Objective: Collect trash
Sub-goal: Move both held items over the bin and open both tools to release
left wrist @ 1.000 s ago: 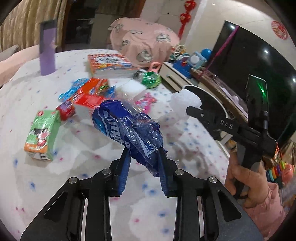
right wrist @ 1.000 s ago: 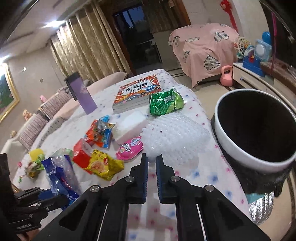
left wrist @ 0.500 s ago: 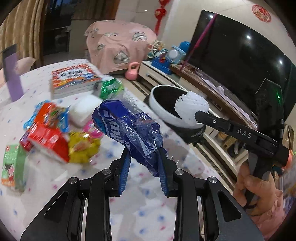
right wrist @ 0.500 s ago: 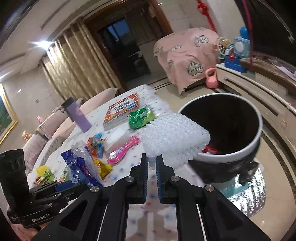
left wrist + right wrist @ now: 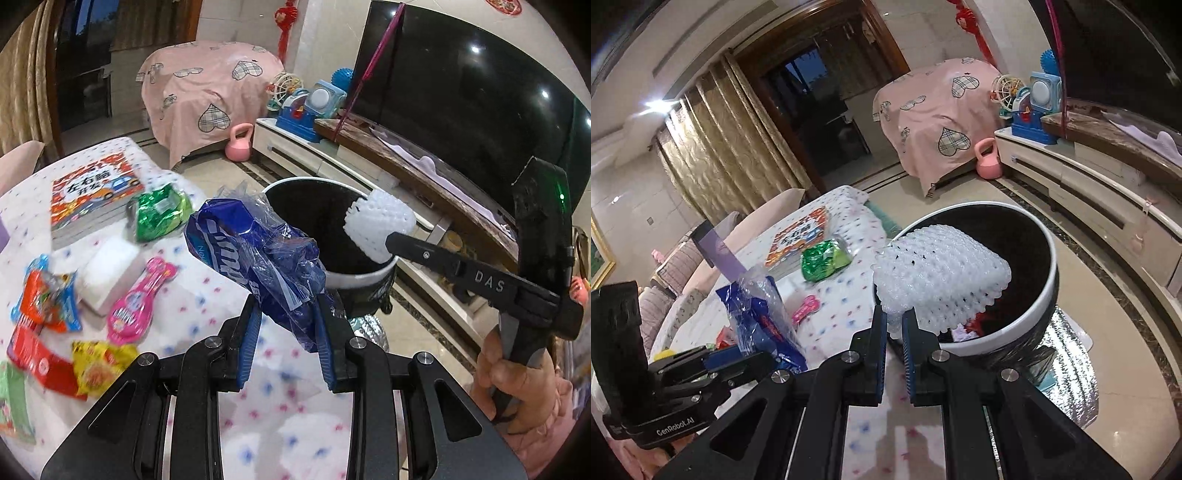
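Your left gripper [image 5: 288, 341] is clamped on a crinkled blue-and-clear plastic wrapper [image 5: 255, 251], held above the dotted white tablecloth [image 5: 207, 291] beside the bin. Your right gripper [image 5: 894, 350], nearly closed, pinches a white knobbly foam net sleeve [image 5: 942, 275] over the round, white-rimmed, black-lined trash bin [image 5: 1049, 295]. Glossy foil packets [image 5: 159, 212] lie on the cloth.
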`<state>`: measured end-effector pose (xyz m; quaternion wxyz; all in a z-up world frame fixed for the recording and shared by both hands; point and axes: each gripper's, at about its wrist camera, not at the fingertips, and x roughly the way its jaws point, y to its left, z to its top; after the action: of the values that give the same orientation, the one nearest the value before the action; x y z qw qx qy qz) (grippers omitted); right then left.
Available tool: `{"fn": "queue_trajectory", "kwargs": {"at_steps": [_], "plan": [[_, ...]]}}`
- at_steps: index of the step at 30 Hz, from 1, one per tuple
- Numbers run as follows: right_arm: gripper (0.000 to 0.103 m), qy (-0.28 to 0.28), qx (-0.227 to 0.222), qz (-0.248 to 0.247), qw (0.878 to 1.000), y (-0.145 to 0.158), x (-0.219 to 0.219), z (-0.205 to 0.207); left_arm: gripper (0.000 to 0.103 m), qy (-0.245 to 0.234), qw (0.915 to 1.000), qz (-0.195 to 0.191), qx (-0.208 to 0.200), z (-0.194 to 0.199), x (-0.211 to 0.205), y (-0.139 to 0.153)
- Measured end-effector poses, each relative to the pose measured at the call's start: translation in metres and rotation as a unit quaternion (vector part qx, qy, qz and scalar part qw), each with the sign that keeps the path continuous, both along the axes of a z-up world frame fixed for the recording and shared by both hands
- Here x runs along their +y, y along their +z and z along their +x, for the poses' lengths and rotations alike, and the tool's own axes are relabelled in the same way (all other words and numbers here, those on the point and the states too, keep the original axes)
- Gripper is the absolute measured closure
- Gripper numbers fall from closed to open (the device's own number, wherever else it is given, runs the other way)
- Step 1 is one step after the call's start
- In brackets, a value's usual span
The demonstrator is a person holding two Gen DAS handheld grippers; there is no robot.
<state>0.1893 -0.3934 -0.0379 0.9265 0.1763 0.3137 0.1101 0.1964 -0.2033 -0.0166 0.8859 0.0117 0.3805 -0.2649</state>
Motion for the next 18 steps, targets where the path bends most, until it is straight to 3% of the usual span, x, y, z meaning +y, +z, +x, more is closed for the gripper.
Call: {"fn": "queue_trajectory", "kwargs": {"at_steps": [18], "plan": [[0.095, 0.004, 0.030, 0.011, 0.999, -0.010, -0.039, 0.041, 0.076, -0.033, 0.9984, 0.034, 0.031, 0.069, -0.067, -0.007]]}}
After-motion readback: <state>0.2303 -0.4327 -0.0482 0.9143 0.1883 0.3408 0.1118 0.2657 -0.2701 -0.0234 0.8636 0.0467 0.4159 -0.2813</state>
